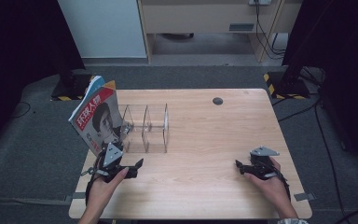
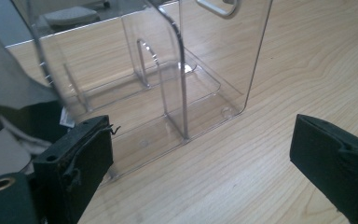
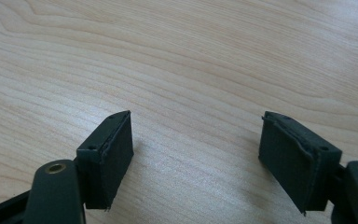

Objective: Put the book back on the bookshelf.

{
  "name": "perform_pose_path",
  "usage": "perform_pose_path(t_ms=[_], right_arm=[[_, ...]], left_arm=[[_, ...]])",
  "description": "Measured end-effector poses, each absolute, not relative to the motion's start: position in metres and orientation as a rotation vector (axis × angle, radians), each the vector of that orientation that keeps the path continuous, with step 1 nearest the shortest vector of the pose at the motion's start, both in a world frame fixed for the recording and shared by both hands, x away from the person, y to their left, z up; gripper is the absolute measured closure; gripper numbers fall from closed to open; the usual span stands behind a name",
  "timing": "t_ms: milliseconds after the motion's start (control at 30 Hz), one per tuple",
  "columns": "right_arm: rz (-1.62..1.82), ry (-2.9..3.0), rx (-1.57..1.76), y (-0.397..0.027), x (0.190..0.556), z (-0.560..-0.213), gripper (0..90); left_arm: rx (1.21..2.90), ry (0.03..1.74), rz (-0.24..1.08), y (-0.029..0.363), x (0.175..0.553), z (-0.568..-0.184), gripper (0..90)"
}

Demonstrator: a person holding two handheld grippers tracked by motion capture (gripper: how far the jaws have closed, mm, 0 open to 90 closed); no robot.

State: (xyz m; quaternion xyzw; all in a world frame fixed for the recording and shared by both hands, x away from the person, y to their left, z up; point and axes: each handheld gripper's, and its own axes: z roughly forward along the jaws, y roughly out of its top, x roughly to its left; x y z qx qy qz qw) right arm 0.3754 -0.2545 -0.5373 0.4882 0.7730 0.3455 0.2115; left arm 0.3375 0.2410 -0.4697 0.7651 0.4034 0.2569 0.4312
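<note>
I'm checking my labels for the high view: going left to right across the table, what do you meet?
Magazines → clear plastic organizer → dark round hole in the table → right gripper.

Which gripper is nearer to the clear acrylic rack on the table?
Left. The left gripper sits just in front of the clear acrylic rack, jaws open and empty. The right gripper rests far across the table, also open.
</note>
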Motion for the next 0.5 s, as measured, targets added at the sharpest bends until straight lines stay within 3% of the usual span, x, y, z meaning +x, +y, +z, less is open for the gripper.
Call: perform_pose_path(t_ms=[500], right_arm=[[0.955,2.145,1.356,-0.254,0.376,-0.538,23.6]], left_arm=[[1.995,0.925,0.581,0.194,0.353,-0.475,4.3]])
